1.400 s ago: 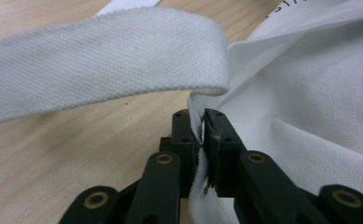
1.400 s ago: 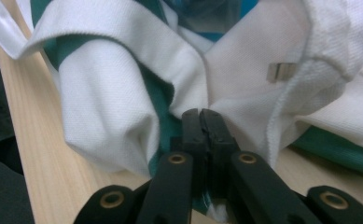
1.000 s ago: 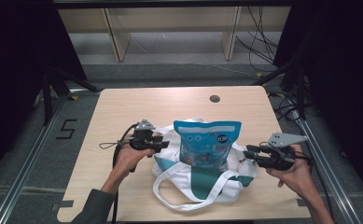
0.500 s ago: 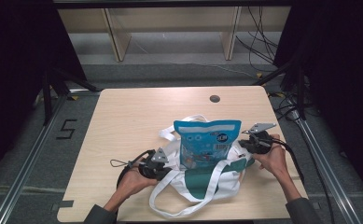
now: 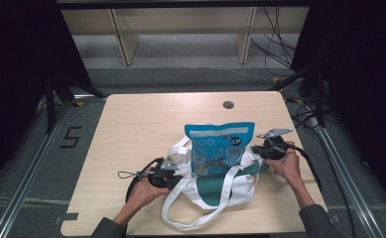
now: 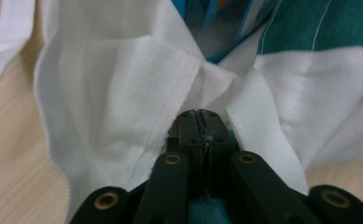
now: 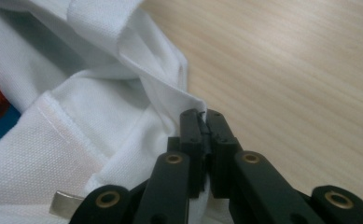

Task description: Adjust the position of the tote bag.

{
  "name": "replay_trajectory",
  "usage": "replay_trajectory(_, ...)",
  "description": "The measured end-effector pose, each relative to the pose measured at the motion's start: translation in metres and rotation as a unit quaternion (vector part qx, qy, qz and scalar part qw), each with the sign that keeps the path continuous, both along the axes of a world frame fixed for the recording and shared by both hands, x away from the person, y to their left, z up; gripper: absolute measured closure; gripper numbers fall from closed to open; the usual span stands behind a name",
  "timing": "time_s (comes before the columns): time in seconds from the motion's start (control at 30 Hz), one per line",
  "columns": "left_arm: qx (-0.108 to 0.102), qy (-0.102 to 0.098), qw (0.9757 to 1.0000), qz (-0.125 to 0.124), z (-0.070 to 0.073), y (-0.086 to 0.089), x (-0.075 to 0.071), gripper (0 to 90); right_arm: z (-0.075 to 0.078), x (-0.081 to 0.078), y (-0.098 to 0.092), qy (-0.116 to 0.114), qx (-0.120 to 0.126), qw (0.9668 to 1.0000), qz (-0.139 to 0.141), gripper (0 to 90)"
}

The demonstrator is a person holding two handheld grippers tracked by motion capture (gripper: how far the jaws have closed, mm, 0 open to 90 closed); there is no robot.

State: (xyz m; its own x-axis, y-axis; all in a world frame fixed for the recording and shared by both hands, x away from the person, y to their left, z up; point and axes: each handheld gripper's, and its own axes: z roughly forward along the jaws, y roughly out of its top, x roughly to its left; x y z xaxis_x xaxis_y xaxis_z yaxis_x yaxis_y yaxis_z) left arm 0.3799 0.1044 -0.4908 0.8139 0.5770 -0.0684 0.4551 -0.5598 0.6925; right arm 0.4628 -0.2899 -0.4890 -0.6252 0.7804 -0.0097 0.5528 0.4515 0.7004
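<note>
Tote bag (image 5: 215, 186), white and green, lies on the table's (image 5: 131, 129) near edge around a blue pouch (image 5: 218, 146); soft, limp cloth, best held at rim hems; left gripper (image 6: 200, 114) and right gripper (image 7: 203, 116) both pinch its fabric.

i am in a lab room for recording. my wooden table (image 5: 146, 129) sits inside a metal frame (image 5: 29, 168). black curtains (image 5: 17, 59) hang around it. cables (image 5: 280, 34) lie on the grey floor (image 5: 190, 79).

wooden table (image 5: 146, 124), shelving (image 5: 180, 29), cables (image 5: 275, 39)
</note>
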Motion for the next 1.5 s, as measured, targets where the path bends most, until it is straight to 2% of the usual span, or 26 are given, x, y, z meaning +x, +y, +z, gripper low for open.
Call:
replay_trajectory(0.03,-0.019,-0.001,0.9998,0.003,0.004,0.002,0.001,84.9,0.003,-0.001,0.0,0.019,0.011,0.9997,-0.006,86.5)
replay_trajectory(0.1,-0.03,-0.001,0.9995,0.011,0.01,0.004,0.002,81.7,0.005,-0.002,0.0,0.018,0.019,0.9996,-0.014,85.6)
replay_trajectory(0.13,-0.04,-0.015,0.999,0.014,0.021,0.007,0.003,80.8,0.013,-0.004,-0.002,0.007,0.025,0.9996,-0.013,85.0)
replay_trajectory(0.17,-0.04,-0.015,0.999,0.014,0.021,0.007,0.003,80.5,0.016,-0.003,-0.003,-0.007,0.031,0.9995,-0.005,85.3)
replay_trajectory(0.27,-0.056,-0.048,0.9967,0.034,0.032,0.012,0.009,79.8,0.022,-0.006,-0.001,-0.006,0.033,0.9994,-0.006,86.2)
replay_trajectory(0.33,-0.069,-0.055,0.9948,0.051,0.038,0.016,0.016,79.8,0.021,-0.005,-0.001,-0.017,0.021,0.9996,0.001,86.4)
replay_trajectory(0.37,-0.056,-0.07,0.9942,0.06,0.041,0.019,0.02,80.5,0.021,-0.005,-0.001,-0.024,0.015,0.9996,0.003,86.4)
replay_trajectory(0.4,-0.038,-0.092,0.9928,0.067,0.042,0.021,0.027,82.9,0.021,-0.008,0.001,0.003,0.021,0.9997,-0.007,86.6)
replay_trajectory(0.53,-0.028,-0.074,0.9933,0.085,0.028,0.025,0.047,87.4,0.021,-0.007,0.001,0.004,0.02,0.9998,-0.008,86.8)
replay_trajectory(0.57,-0.012,-0.073,0.9936,0.086,0.02,0.023,0.052,87.4,0.02,-0.007,0.001,0.0,0.018,0.9998,-0.009,87.0)
replay_trajectory(0.6,0.001,-0.067,0.9944,0.081,0.014,0.024,0.056,88.3,0.017,-0.004,0.0,-0.022,0.005,0.9997,0.005,87.0)
replay_trajectory(0.63,0.005,-0.049,0.9948,0.089,0.003,0.024,0.061,88.9,0.016,-0.004,0.0,-0.018,0.005,0.9998,0.004,87.0)
replay_trajectory(0.73,-0.018,-0.01,0.9936,0.111,-0.016,0.029,0.068,89.0,0.011,-0.003,0.0,-0.006,0.002,1.0,0.002,87.1)
replay_trajectory(0.83,-0.027,-0.022,0.9931,0.112,-0.005,0.034,0.066,88.5,0.012,-0.003,-0.001,-0.013,0.006,0.9999,0.004,87.0)
replay_trajectory(0.93,-0.042,-0.044,0.9927,0.104,0.019,0.037,0.056,85.7,0.014,-0.004,-0.001,-0.008,0.015,0.9999,0.002,86.4)
replay_trajectory(0.97,-0.037,-0.045,0.9937,0.095,0.022,0.037,0.052,83.4,0.016,-0.005,-0.001,-0.01,0.025,0.9996,-0.003,83.6)
replay_trajectory(1.03,-0.032,-0.049,0.9941,0.091,0.023,0.037,0.049,79.8,0.019,-0.006,-0.003,-0.006,0.033,0.9994,-0.006,77.7)
replay_trajectory(1.13,-0.044,-0.041,0.9933,0.099,0.024,0.036,0.039,67.5,0.032,-0.01,-0.008,-0.027,0.063,0.9976,-0.006,67.4)
replay_trajectory(1.2,-0.048,-0.047,0.9929,0.098,0.029,0.04,0.035,62.6,0.035,-0.013,-0.009,-0.028,0.062,0.9977,-0.006,66.3)
replay_trajectory(1.27,-0.075,-0.037,0.9906,0.108,0.035,0.043,0.026,58.7,0.044,-0.023,-0.014,-0.036,0.091,0.9951,-0.017,61.6)
replay_trajectory(1.3,-0.075,-0.037,0.9906,0.108,0.035,0.043,0.026,57.3,0.047,-0.026,-0.016,-0.03,0.101,0.9943,-0.017,60.4)
replay_trajectory(1.37,-0.075,-0.038,0.9908,0.106,0.037,0.045,0.019,55.5,0.048,-0.026,-0.019,-0.045,0.102,0.9937,-0.009,59.3)
replay_trajectory(1.4,-0.079,-0.038,0.9902,0.108,0.038,0.046,0.013,50.7,0.054,-0.033,-0.023,-0.036,0.116,0.9924,-0.021,58.1)
replay_trajectory(1.43,-0.079,-0.038,0.9902,0.108,0.038,0.046,0.013,48.8,0.055,-0.034,-0.025,-0.047,0.112,0.9924,-0.019,57.8)
replay_trajectory(1.47,-0.085,-0.041,0.9886,0.117,0.038,0.045,0.011,46.6,0.056,-0.037,-0.025,-0.04,0.116,0.9922,-0.022,57.4)
replay_trajectory(1.5,-0.074,-0.041,0.991,0.104,0.04,0.049,0.011,45.2,0.057,-0.039,-0.026,-0.043,0.118,0.9919,-0.022,56.8)
